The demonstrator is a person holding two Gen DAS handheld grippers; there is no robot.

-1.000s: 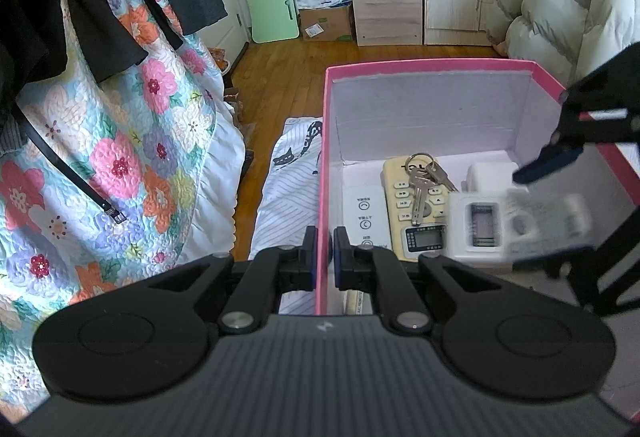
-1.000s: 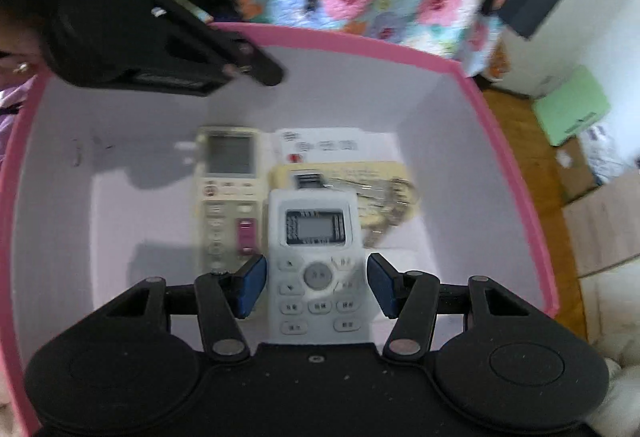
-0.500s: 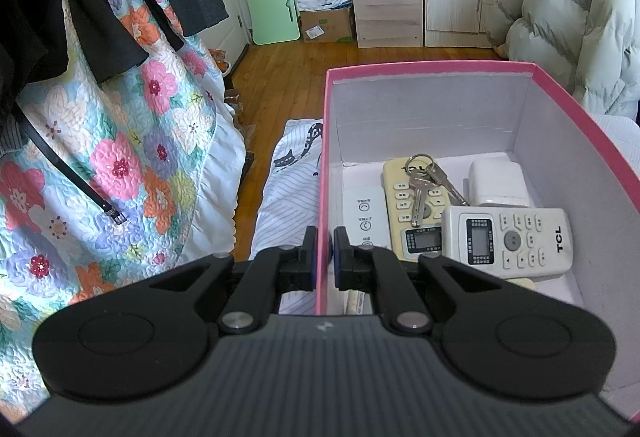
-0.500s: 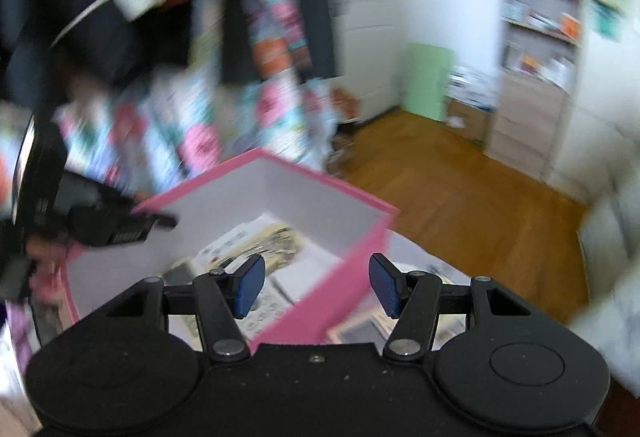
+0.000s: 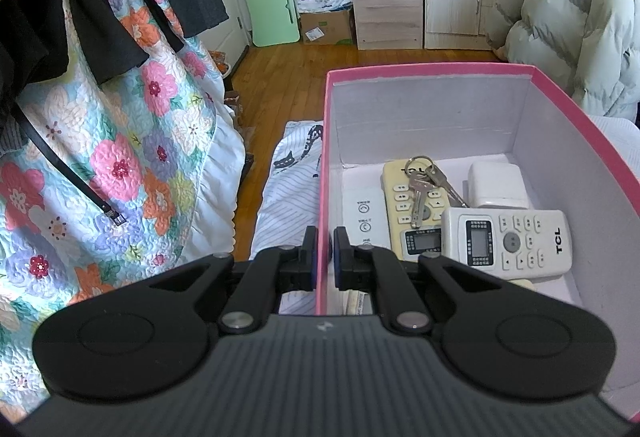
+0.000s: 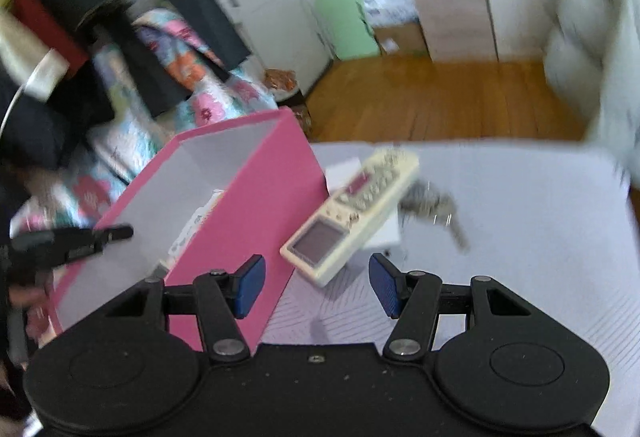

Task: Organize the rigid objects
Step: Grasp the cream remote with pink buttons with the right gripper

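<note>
The left gripper (image 5: 324,253) is clamped on the near-left wall of the pink box (image 5: 432,68), one finger outside it and one inside. Ahead and to the right of those fingers, inside the box, a white TCL remote (image 5: 506,241) lies across the near end of a yellowed remote (image 5: 414,211), with a bunch of keys (image 5: 426,183) on top of the latter, a small white remote (image 5: 364,215) beside it by the wall, and a white block (image 5: 498,185) farther back. The right gripper (image 6: 317,285) stands open with nothing between its blue pads (image 6: 250,285) (this view is blurred). Just ahead of it, outside the box on the striped sheet (image 6: 520,237), lies a cream remote (image 6: 352,215), screen end nearest, with a second bunch of keys (image 6: 434,209) beyond it to the right.
</note>
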